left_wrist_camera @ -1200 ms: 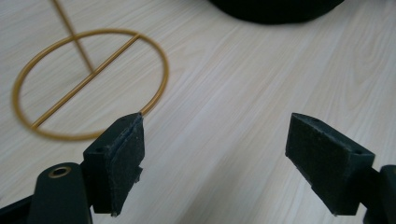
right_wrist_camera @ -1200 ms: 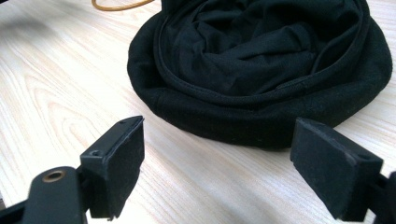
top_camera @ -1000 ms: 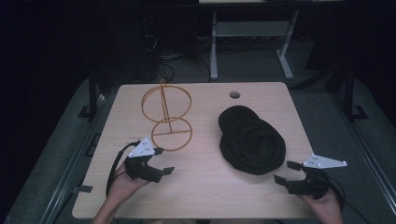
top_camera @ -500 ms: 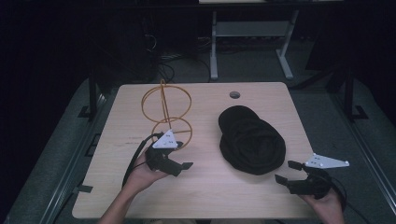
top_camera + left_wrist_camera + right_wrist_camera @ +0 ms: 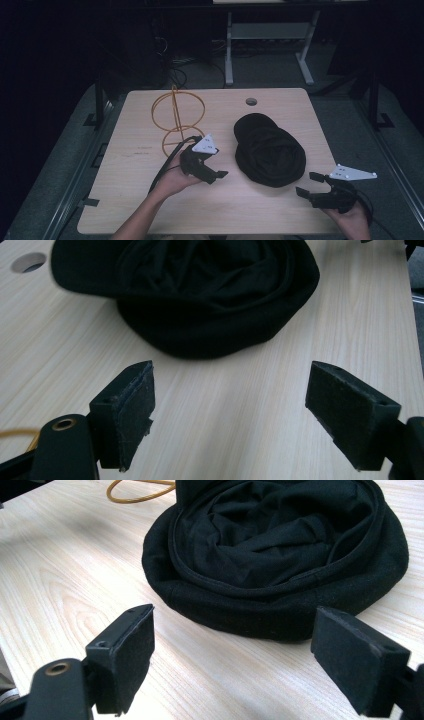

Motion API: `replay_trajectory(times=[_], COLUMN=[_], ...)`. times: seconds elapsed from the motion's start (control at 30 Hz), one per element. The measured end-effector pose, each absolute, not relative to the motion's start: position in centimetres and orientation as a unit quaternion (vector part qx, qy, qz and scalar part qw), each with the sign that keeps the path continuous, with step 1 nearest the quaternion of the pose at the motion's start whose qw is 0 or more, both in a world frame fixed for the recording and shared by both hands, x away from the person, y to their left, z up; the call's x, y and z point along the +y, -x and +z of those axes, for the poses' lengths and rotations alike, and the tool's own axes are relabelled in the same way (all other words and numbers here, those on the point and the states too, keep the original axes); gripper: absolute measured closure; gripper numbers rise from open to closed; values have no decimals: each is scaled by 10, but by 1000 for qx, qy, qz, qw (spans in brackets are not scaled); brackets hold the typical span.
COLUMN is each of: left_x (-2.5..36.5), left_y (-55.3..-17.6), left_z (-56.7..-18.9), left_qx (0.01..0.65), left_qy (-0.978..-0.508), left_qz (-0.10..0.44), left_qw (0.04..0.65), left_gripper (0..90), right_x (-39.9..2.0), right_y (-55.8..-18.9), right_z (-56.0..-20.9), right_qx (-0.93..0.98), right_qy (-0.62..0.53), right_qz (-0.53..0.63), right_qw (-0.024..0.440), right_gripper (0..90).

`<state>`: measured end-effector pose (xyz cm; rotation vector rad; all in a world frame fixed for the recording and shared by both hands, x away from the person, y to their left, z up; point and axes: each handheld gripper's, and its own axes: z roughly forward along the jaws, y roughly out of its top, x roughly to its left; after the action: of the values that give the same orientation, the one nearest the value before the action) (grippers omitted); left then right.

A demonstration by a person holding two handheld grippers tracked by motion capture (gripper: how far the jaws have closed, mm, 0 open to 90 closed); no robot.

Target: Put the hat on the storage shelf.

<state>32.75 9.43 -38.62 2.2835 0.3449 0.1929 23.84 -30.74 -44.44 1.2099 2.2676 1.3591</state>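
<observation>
A black cap [image 5: 270, 150] lies upside down on the wooden table [image 5: 140, 200], right of centre, its lining facing up [image 5: 280, 535]. A gold wire stand [image 5: 176, 117] with two rings rises at the left of the cap. My left gripper [image 5: 216, 174] sits between stand and cap, open, with its jaws aimed at the cap's near edge [image 5: 200, 335] and nothing between them. My right gripper [image 5: 309, 184] is open near the front right edge, pointing at the cap from a short distance away.
A round cable hole [image 5: 251, 101] sits at the table's far edge. Beyond the table stands a metal frame [image 5: 265, 35] on a dark floor. Bare wood lies along the front and left of the table.
My left gripper has moved right and forward, from the front left past the stand's base towards the cap. The right gripper has stayed in place.
</observation>
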Motion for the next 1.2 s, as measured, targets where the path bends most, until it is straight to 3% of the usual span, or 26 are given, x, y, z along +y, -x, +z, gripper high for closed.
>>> replay_trajectory(times=[1.2], left_x=[-18], left_y=[-355], left_z=[-409], left_qx=[46], left_qy=[-936], left_qz=[-1], left_qw=[349], left_gripper=[223], right_x=[-311], right_y=[-237], right_z=[-444], right_qx=[775], right_qy=[-411], right_qz=[466], right_qw=[113], right_gripper=[172])
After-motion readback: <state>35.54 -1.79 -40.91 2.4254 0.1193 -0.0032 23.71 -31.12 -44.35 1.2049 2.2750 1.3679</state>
